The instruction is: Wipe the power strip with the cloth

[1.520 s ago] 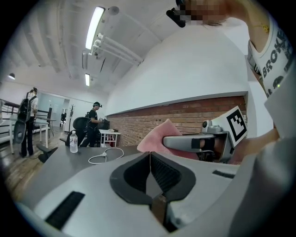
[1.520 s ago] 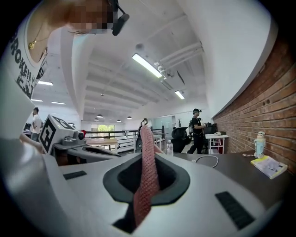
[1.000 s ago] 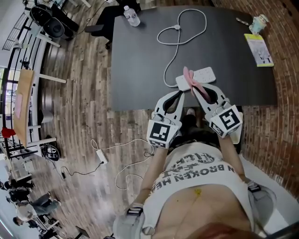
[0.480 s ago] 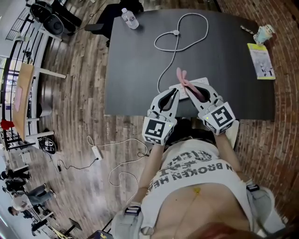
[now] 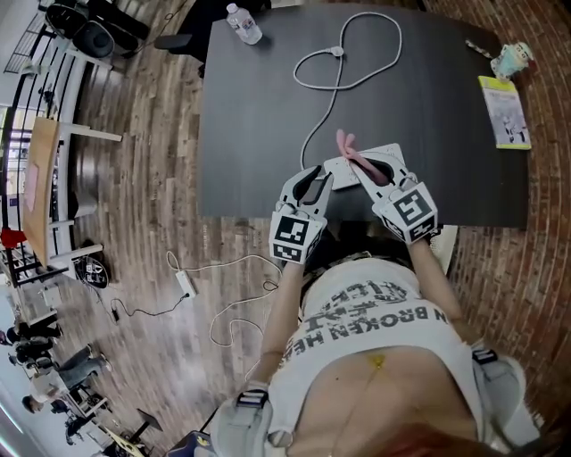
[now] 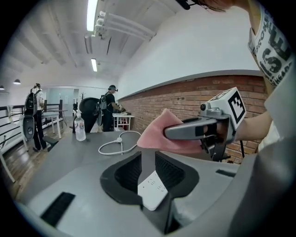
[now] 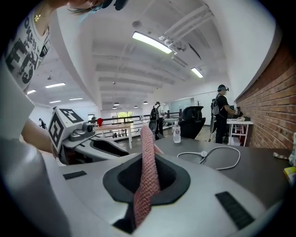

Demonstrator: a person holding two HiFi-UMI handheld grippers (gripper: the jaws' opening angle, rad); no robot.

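A white power strip (image 5: 389, 153) lies near the front edge of the black table (image 5: 259, 116), its cable (image 5: 343, 62) looping away to the far side. In the left gripper view the strip's end (image 6: 152, 190) shows low in the gap of my left gripper (image 6: 148, 164), whose jaws are opening, pads apart from it. My right gripper (image 7: 147, 185) is shut on a pink cloth (image 7: 147, 166), which stands up between its jaws. In the head view the cloth (image 5: 352, 153) hangs over the strip, with the left gripper (image 5: 314, 176) beside the right gripper (image 5: 379, 170).
A water bottle (image 5: 243, 23) stands at the table's far left corner. A booklet (image 5: 511, 112) and a small cup-like thing (image 5: 513, 58) sit at the far right. Another power strip with cable (image 5: 186, 284) lies on the wooden floor. People stand in the room beyond.
Both grippers have drawn in closer to the table's front edge, and the strip has come nearer to that edge. The cloth stays in the right gripper.
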